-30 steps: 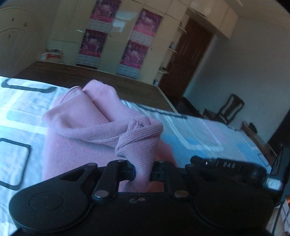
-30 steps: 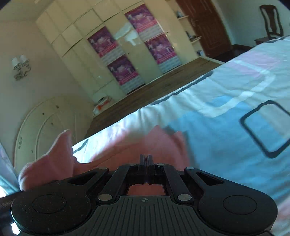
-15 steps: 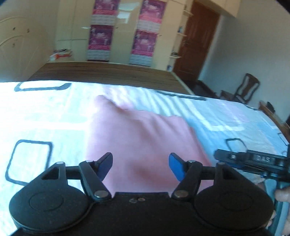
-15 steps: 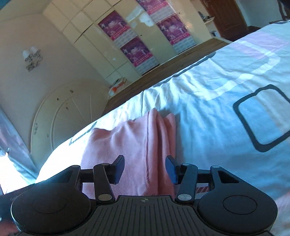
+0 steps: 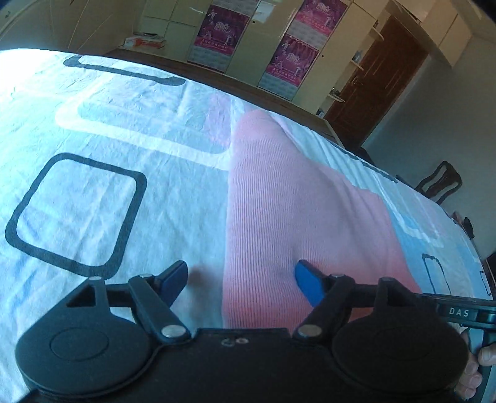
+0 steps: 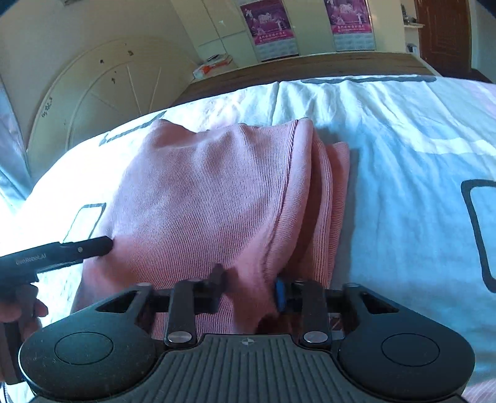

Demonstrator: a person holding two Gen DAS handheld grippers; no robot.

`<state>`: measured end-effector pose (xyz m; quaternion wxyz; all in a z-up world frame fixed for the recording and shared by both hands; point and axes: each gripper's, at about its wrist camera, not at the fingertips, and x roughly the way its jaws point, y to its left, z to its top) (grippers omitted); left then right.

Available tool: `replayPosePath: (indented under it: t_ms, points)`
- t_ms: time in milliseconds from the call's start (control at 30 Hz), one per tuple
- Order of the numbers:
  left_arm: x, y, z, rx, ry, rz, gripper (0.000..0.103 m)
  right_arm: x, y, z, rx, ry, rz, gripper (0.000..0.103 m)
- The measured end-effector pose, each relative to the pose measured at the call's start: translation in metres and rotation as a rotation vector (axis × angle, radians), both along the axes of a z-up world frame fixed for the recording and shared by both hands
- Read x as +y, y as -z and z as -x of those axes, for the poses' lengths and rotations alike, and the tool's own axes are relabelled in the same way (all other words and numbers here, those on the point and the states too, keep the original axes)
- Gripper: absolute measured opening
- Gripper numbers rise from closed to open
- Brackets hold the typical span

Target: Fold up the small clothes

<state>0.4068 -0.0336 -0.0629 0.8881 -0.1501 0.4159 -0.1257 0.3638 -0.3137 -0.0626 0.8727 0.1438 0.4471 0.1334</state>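
Pink garment (image 6: 210,192) is lying partly folded mid-bed (image 5: 93,130), layers stacked along one side. Left gripper (image 5: 241,279) is opening, empty, astride its edge. Right gripper (image 6: 249,288) is closing around cloth. Further folding is probably remaining.

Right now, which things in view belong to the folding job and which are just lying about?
In the job:
- pink garment, lying folded on the bed sheet
- left gripper, jaws opening over the garment's edge
- right gripper, jaws closing, cloth between them

Lying about:
- wooden chair
- posters on the wardrobe
- box on the floor
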Motion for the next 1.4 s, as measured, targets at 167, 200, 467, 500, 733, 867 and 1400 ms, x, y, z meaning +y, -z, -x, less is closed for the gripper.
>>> replayPosePath:
  t_ms: [167,200,467,500,733,867,1400]
  points:
    - [-0.001,-0.006,-0.004,-0.011,0.045,0.007,0.070,0.005,-0.017,0.013,-0.076,0.002,0.054,0.013]
    - [-0.005,-0.005,-0.007,-0.004,0.078,0.012,0.070,0.003,-0.021,0.017,-0.093,0.005,0.063,0.013]
    - [-0.038,-0.001,-0.013,-0.024,0.189,-0.100,0.073,-0.027,0.001,0.042,-0.033,0.066,0.041,0.012]
    - [-0.036,-0.003,-0.014,-0.025,0.191,-0.097,0.072,-0.029,0.002,0.041,-0.036,0.081,0.023,0.012]
    - [-0.019,-0.027,-0.055,-0.106,0.146,-0.087,0.057,-0.042,-0.029,0.012,-0.158,0.185,0.037,0.033]
    - [-0.032,0.000,-0.102,0.021,0.192,-0.123,0.061,-0.027,-0.031,-0.030,-0.209,0.151,0.156,0.028]
    - [-0.072,-0.019,-0.096,-0.089,0.266,-0.218,0.067,0.014,-0.024,-0.060,-0.193,0.087,0.253,0.020]
